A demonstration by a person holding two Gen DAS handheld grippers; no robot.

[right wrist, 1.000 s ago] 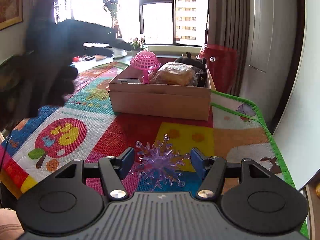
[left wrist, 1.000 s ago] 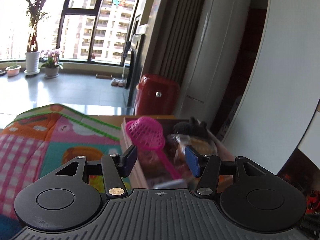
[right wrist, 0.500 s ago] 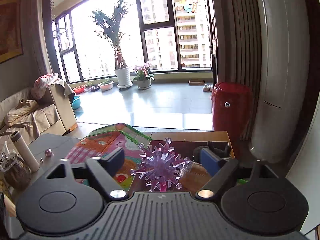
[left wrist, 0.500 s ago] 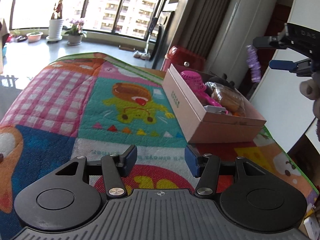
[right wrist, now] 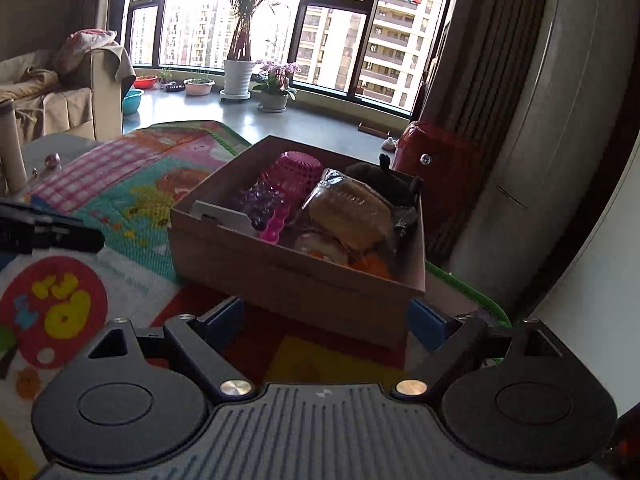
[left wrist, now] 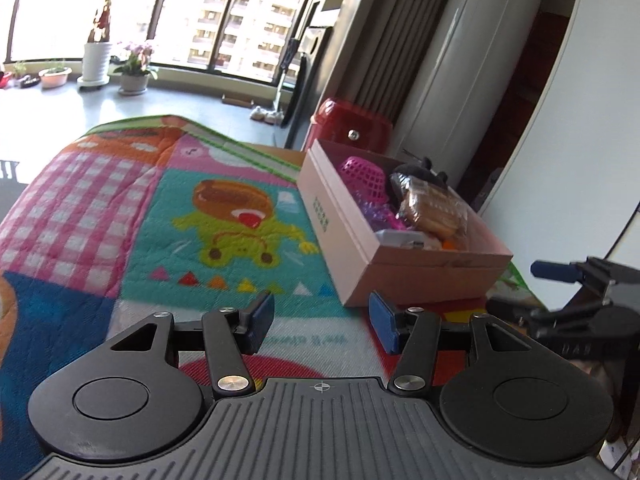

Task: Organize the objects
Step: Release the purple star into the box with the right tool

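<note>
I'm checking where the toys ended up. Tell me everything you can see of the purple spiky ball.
The purple spiky ball is translucent plastic with knobbed spikes. It lies inside the open cardboard box, toward its left side, against the pink strainer and next to the wrapped bread. Only its top shows above the box wall. Neither claw touches it; the right claw has just been opening and is empty.

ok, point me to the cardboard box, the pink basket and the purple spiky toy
cardboard box [right wrist: 296,284], right wrist view, near side wall
pink basket [right wrist: 296,172], right wrist view, mesh side
purple spiky toy [right wrist: 260,202], right wrist view, spiky body
</note>
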